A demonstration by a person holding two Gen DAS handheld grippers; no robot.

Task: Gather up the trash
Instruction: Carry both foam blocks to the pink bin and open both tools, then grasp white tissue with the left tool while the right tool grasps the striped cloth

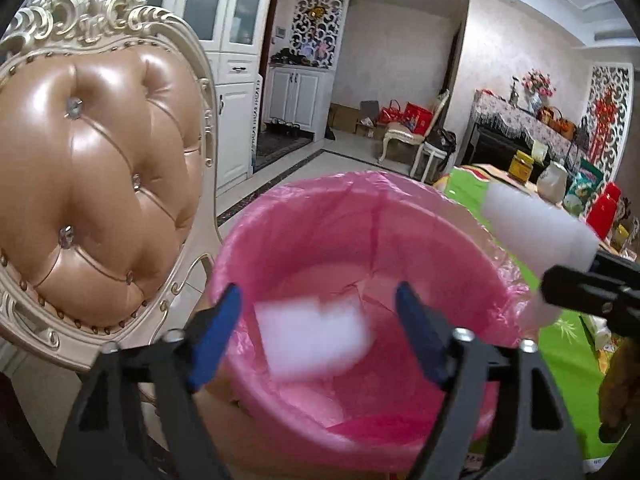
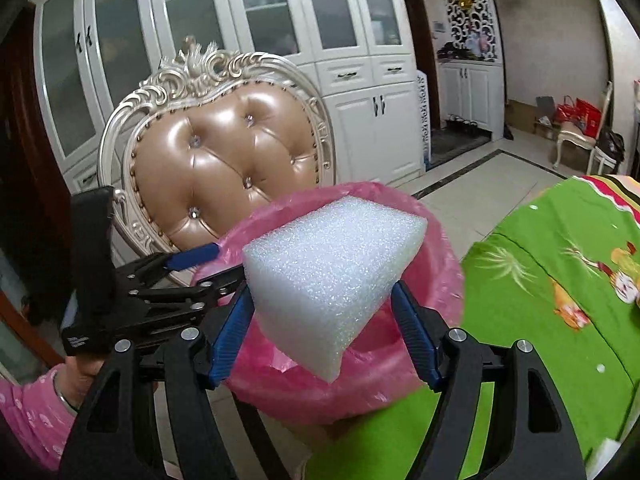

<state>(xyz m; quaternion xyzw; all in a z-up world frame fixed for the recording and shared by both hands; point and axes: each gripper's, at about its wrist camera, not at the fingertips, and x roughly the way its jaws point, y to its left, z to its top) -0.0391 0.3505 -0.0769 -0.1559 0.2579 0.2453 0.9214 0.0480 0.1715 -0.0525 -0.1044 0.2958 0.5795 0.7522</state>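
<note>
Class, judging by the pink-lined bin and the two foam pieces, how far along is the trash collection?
Done: the left gripper is open, its blurred foam piece loose over the pink-lined bin.
In hand: the right gripper holds the foam wedge above the bin.
Left: releasing that wedge.

I am in a home's dining and living room. Ahead of my tongs stands an ornate tufted leather chair before tall white glass-door cabinets, and to their right a green cartoon-print tablecloth covers a table.
</note>
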